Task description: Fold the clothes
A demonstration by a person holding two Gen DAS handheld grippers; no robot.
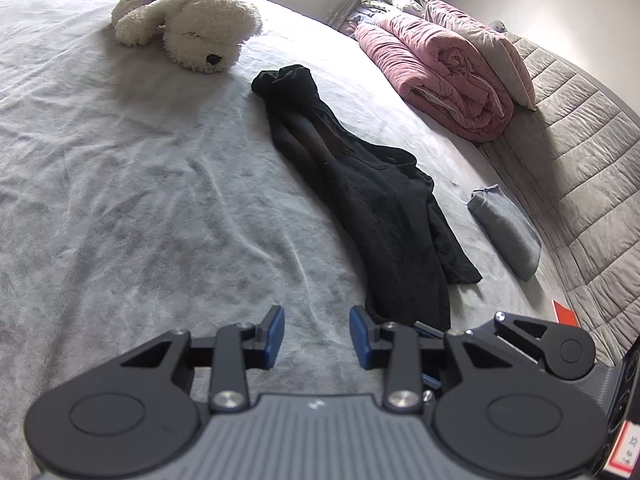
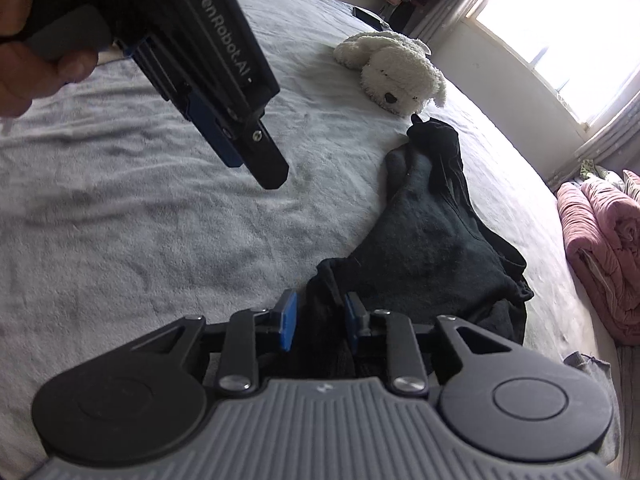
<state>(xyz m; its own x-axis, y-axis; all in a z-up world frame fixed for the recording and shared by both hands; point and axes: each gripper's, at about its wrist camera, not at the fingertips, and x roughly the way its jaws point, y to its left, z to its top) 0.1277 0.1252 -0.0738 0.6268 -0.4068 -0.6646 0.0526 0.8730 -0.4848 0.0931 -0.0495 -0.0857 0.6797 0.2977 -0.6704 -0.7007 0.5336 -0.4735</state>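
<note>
A long black garment [image 1: 360, 184] lies stretched out on the grey bedsheet [image 1: 140, 184], running away from me. My left gripper [image 1: 318, 336] hangs open above the sheet, just left of the garment's near end, with nothing between its pads. In the right wrist view the same left gripper [image 2: 260, 160] is held in a hand [image 2: 24, 76] well above the bed. My right gripper [image 2: 320, 320] is at the near end of the black garment [image 2: 420, 248]. Its blue pads are narrowed, and bunched cloth fills the gap between them.
A white plush dog [image 1: 188, 28] lies at the garment's far end. A rolled pink quilt [image 1: 440, 76] and a pillow sit at the back right by the padded grey headboard [image 1: 580, 168]. A small folded grey cloth [image 1: 504, 232] lies right of the garment.
</note>
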